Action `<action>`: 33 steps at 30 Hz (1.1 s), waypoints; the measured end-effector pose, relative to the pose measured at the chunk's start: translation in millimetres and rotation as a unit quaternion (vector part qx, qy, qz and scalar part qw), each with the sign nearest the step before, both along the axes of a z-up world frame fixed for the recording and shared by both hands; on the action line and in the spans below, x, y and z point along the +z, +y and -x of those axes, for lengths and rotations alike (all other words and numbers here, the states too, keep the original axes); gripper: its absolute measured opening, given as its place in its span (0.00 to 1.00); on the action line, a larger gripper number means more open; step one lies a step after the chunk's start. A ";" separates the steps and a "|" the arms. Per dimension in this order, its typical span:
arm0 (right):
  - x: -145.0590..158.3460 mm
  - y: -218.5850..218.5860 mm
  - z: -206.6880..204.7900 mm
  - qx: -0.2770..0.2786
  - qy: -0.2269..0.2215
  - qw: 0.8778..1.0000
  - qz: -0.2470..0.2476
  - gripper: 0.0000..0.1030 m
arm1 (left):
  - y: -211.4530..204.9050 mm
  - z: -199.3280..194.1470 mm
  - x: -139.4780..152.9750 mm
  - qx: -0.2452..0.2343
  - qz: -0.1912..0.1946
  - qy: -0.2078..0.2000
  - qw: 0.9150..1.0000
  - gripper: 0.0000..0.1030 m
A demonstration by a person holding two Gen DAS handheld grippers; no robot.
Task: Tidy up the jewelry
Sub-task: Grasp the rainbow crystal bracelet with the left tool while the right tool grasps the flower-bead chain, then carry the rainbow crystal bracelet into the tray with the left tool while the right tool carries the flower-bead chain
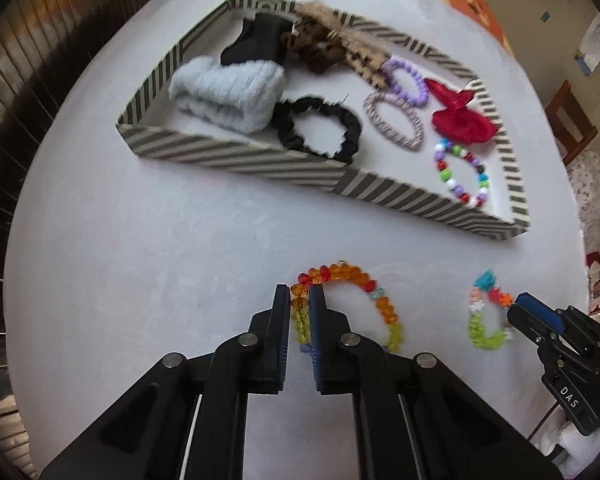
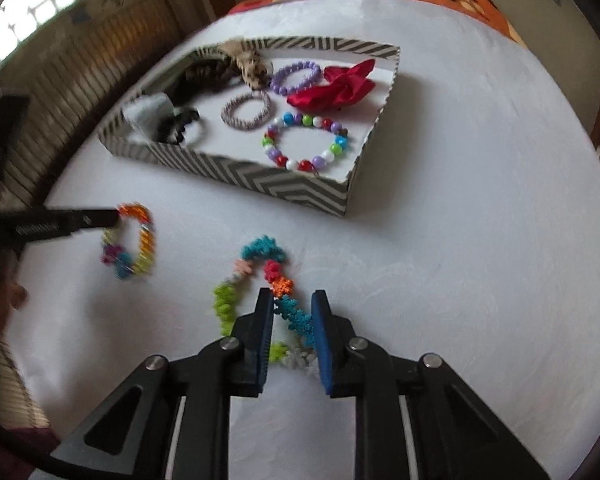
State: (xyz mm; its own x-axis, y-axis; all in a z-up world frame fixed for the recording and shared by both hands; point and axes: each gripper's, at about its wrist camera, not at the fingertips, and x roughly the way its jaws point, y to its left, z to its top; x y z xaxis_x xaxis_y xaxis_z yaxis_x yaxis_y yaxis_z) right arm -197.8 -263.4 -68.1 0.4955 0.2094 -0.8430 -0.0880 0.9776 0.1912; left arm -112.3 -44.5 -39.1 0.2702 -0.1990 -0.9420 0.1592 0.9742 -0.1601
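The fingers (image 1: 281, 312) of the left gripper (image 1: 299, 300) stand close together in the left wrist view, pinching the near-left arc of the amber bead bracelet (image 1: 376, 300), whose orange and yellow-green beads show in the narrow gap between the pads. The rest of that bracelet curves away to the right on the white bench (image 1: 140, 260). Further right lies the spiky bracelet (image 1: 480, 320), with the right gripper (image 1: 520, 308) reaching its far side from the frame edge. Beyond both sits the striped tray (image 1: 236, 156), holding a pale blue fluffy band (image 1: 228, 96), a black scrunchie (image 1: 320, 128), a silver-lilac coil band (image 1: 396, 120), a purple bead bracelet (image 1: 408, 80), a red bow scrunchie (image 1: 460, 116) and a multicolour bead bracelet (image 1: 464, 172) in its near right corner.

In the right wrist view, the right gripper's fingers (image 2: 265, 320) are spread, straddling the teal stretch of the spiky bracelet (image 2: 256, 252), which lies flat on the bench (image 2: 460, 240); the pads do not visibly press it. To the left, the left gripper (image 2: 112, 216) touches the orange end of the amber bead bracelet (image 2: 140, 240), which is blurred. The striped tray (image 2: 268, 184) lies well beyond, with the multicolour bead bracelet (image 2: 304, 144) nearest its front wall and the red bow scrunchie (image 2: 336, 88) behind it.
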 end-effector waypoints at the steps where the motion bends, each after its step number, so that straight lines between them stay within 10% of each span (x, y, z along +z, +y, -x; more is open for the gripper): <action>1: 6.3 -1.2 2.8 -0.001 -0.007 1.000 -0.006 0.19 | -0.8 1.1 6.0 -0.002 0.003 -0.006 1.000 0.00; 20: 103.5 -5.3 10.1 0.005 -0.104 0.994 -0.028 0.19 | -25.8 -6.1 101.1 -0.019 0.021 -0.094 0.995 0.00; 33: 117.9 3.6 -18.3 0.012 -0.108 0.994 -0.018 0.19 | -39.4 -41.3 110.1 -0.026 0.006 -0.113 0.993 0.00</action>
